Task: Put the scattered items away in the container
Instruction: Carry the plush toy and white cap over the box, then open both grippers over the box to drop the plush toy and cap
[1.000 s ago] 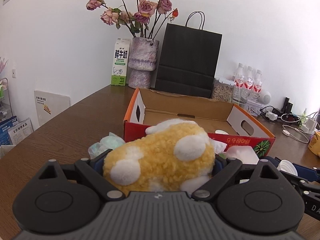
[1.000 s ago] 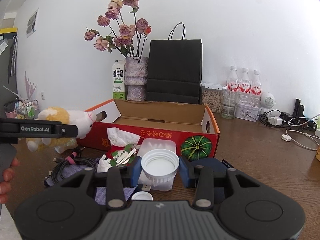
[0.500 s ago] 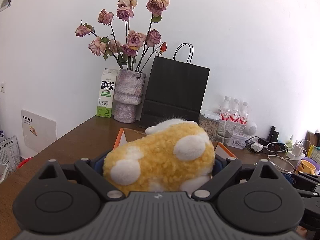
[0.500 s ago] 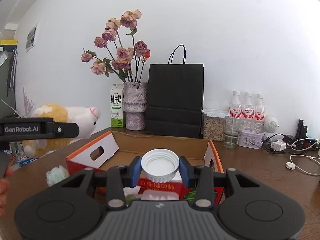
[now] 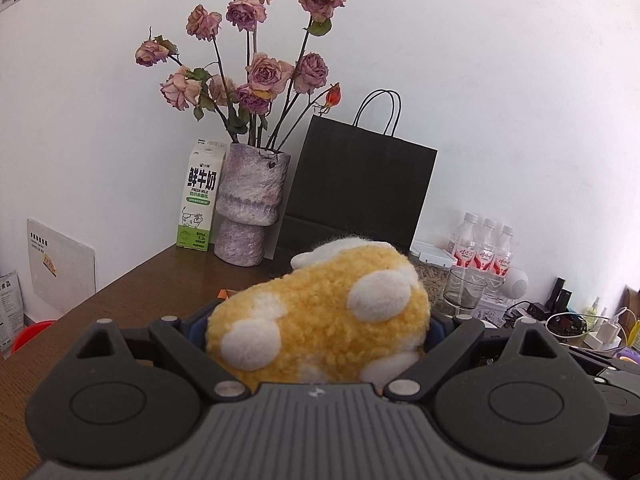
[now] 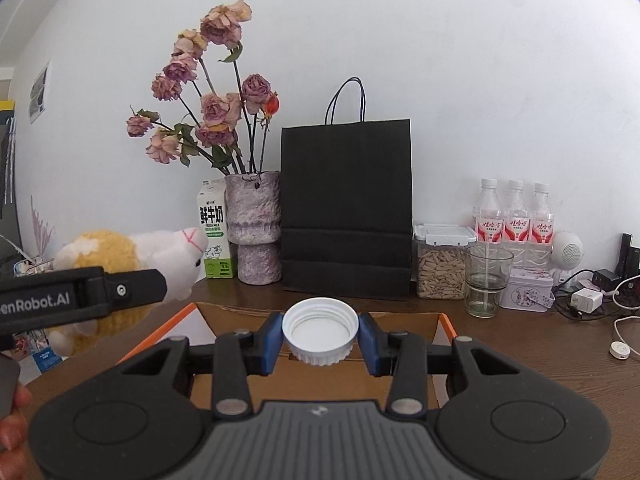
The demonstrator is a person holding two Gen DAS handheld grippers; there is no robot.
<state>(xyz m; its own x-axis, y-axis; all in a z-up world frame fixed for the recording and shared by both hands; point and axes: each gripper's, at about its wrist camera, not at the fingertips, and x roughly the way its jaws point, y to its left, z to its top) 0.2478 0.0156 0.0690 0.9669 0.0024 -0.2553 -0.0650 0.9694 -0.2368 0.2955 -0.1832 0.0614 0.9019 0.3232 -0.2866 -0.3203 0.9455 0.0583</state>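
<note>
My right gripper (image 6: 320, 338) is clamped on the white cap (image 6: 320, 335), cardboard box (image 6: 444, 326) open at 6 o'clock directly beneath; left gripper (image 5: 318, 330) grips the plush toy (image 5: 320, 330).

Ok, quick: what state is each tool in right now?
Left tool: shut on the fluffy yellow-and-white plush toy.
Right tool: shut on the white ribbed plastic cap.

Each view is taken from a wrist-mounted fisheye camera directed forward and slightly downward along its tool, at close range above the desk (image 6: 520, 344). The rear wall zone is shared by both views: the black bag (image 5: 356, 192), flower vase (image 5: 250, 216) and water bottles (image 6: 514, 220). The left tool (image 6: 80, 300) is seen side-on at the left edge of the right view.
</note>
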